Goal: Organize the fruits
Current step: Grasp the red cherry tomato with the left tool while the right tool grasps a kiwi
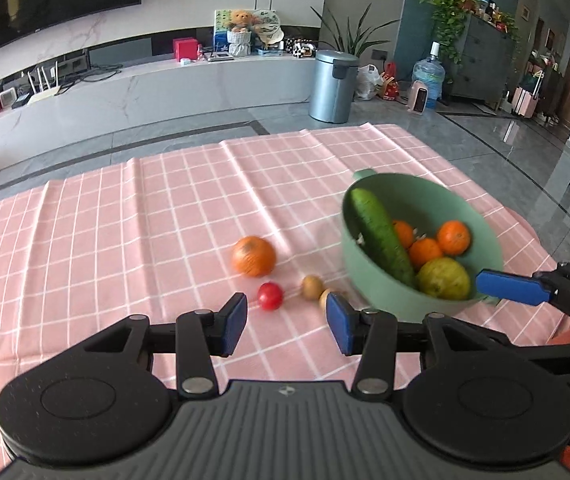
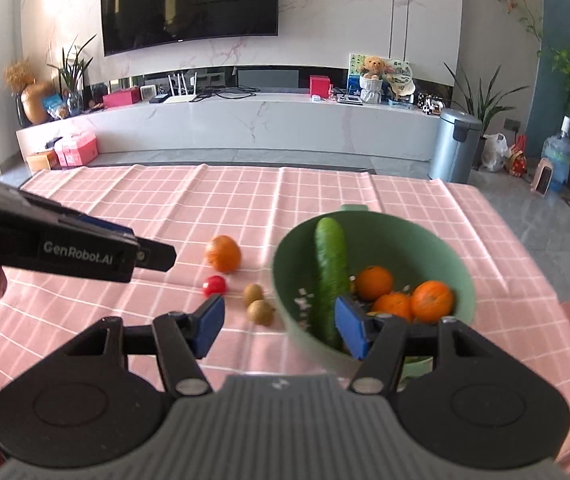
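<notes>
Red tomato [image 1: 270, 296] lies just ahead of the open left tool [image 1: 287, 322].

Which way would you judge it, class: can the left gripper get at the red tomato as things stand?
Probably yes: the left gripper is open, and the red tomato lies alone on the tablecloth just beyond its fingertips.

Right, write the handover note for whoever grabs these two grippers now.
Left gripper: open, empty, low over the cloth near the loose fruit.
Right gripper: open, empty, at the green bowl's near rim.
In the bowl: cucumber, three oranges, a yellow-green fruit.
Left on the cloth: orange, tomato, two kiwis.
</notes>
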`<control>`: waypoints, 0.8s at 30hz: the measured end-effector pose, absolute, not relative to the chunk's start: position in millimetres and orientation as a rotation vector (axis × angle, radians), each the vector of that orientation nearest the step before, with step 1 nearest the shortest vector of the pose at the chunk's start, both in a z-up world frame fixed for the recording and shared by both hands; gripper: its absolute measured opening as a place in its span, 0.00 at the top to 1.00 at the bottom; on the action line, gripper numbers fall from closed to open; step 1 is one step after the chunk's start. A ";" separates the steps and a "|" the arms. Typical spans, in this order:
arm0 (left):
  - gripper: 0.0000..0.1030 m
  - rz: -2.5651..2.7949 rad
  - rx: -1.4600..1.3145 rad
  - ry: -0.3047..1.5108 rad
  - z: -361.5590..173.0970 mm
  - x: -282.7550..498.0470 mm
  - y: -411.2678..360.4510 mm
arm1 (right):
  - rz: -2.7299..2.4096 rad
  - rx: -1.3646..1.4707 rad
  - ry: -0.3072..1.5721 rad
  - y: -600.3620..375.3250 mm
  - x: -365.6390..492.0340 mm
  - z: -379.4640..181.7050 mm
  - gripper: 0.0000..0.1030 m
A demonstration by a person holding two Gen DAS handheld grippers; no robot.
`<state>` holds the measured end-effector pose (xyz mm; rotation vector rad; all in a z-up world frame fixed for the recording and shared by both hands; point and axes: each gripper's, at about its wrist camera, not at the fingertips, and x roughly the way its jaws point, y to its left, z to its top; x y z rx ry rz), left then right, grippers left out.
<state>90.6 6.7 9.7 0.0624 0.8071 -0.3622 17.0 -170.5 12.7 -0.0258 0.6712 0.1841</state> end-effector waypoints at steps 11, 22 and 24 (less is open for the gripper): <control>0.48 -0.396 0.025 0.857 -30.2 97.9 26.8 | 0.197 -0.016 0.728 -133.3 31.3 -22.5 0.64; 0.55 -0.371 -0.067 0.846 -49.0 116.4 33.8 | -0.023 0.150 0.720 -134.5 58.0 -64.5 0.65; 0.56 -0.362 -0.071 0.840 -51.8 119.9 33.9 | -0.037 0.173 0.704 -131.9 59.7 -69.1 0.65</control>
